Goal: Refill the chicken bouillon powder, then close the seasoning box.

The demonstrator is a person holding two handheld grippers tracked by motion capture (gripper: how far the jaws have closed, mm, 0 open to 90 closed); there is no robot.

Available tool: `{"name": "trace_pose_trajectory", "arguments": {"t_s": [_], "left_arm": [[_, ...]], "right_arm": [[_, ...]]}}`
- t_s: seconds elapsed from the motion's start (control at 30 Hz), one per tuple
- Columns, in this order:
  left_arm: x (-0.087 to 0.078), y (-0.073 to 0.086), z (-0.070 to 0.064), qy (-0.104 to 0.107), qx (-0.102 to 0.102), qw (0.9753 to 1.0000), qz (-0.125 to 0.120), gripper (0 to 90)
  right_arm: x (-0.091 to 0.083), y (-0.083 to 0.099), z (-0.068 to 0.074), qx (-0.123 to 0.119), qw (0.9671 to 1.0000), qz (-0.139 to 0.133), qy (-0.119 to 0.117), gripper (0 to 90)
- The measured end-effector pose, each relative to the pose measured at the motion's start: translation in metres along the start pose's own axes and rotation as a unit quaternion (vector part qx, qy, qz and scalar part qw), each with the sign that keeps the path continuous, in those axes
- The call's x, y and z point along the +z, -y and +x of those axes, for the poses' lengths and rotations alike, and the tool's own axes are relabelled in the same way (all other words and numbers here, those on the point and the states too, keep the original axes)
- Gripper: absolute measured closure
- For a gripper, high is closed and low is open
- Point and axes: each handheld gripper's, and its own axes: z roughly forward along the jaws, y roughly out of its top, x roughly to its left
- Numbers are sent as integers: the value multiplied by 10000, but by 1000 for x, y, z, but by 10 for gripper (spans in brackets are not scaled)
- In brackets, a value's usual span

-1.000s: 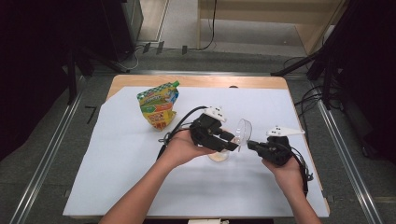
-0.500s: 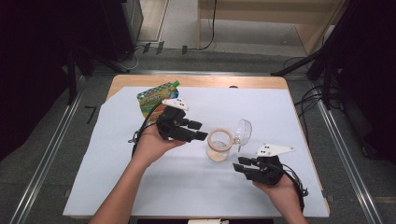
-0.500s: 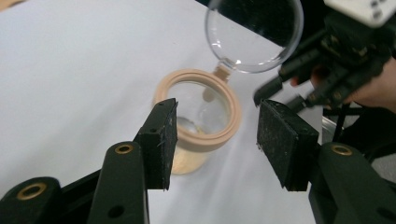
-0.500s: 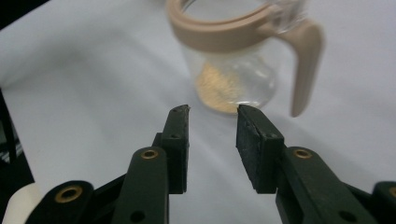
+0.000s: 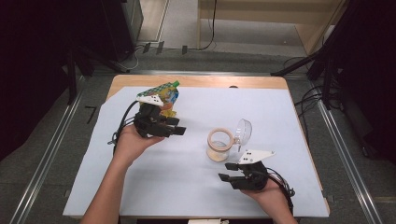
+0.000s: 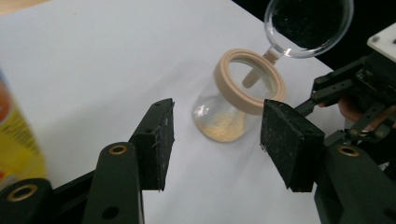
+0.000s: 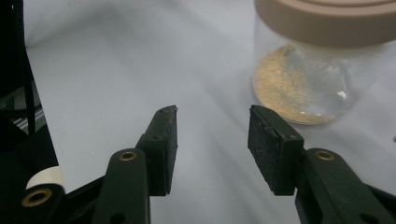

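Note:
A small glass jar with a beige rim stands on the white mat, its clear hinged lid flipped open to the right. Yellowish powder lies at its bottom. My left gripper is open, empty, left of the jar, next to a colourful snack bag. My right gripper is open and empty, near the front edge below the jar. In the left gripper view the open jaws frame the jar and the lid; the right gripper shows beyond.
The white mat covers most of a wooden table. The bag's yellow side shows at the left of the left gripper view. Metal rails and dark floor flank the table; cables trail at the right.
Both grippers have drawn away from the jar: the left one back and to the left toward the bag, the right one toward the front edge. The jar stands free with its lid open.

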Motion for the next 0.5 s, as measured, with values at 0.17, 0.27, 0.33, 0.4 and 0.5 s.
{"name": "trace_pose_trajectory", "arguments": {"t_s": [0.17, 0.27, 0.33, 0.4, 0.5], "left_arm": [[-14, 7, 11, -193, -118, 9997, -97, 451], [-24, 11, 17, -328, -210, 9991, -154, 450], [-31, 14, 22, -398, -272, 9987, -183, 449], [-33, 15, 24, -440, -290, 9984, -186, 448], [-41, 19, 30, -591, -337, 9976, -163, 447]], "right_arm": [[6, -1, 5, -62, 9999, 37, -109, 525], [9, -1, 7, -82, 9998, 110, -133, 523], [10, -1, 8, -107, 9998, 116, -140, 521], [11, -1, 8, -121, 9997, 133, -158, 520], [12, -1, 8, -135, 9997, 137, -170, 520]]}}
